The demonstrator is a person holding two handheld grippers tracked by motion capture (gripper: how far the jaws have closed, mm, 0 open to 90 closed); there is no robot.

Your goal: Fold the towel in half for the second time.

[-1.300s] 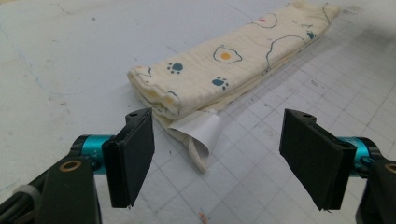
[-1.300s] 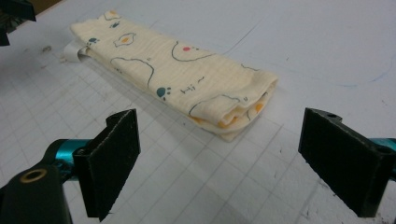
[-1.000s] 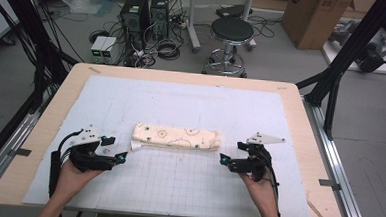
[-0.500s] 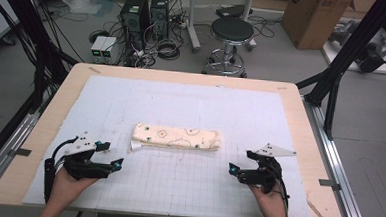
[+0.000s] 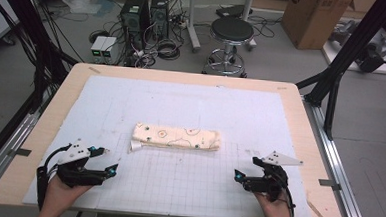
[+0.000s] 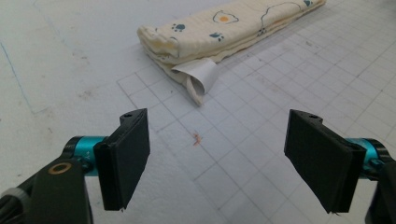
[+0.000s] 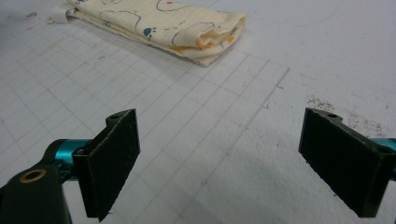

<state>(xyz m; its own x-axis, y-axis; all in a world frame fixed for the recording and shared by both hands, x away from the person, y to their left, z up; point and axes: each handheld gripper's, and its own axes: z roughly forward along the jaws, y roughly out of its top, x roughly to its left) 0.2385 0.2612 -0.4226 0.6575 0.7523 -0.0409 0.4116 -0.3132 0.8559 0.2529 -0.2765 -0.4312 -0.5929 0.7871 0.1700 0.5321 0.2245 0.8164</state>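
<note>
A folded cream cloth printed with paw and egg shapes lies flat in the middle of the white gridded mat. A white label sticks out at its left end. My left gripper rests near the mat's front left, open, well short of the cloth. My right gripper sits at the front right, open, with the cloth's folded end ahead of it. Nothing lies between either pair of jaws.
The mat covers a wooden table. Beyond the far edge stand a black stool, computer towers, cables and a cardboard box. Black frame posts rise at the table's sides.
Both grippers have drawn back from the ends of the cloth toward the front edge of the table and spread apart. The cloth lies as before.
</note>
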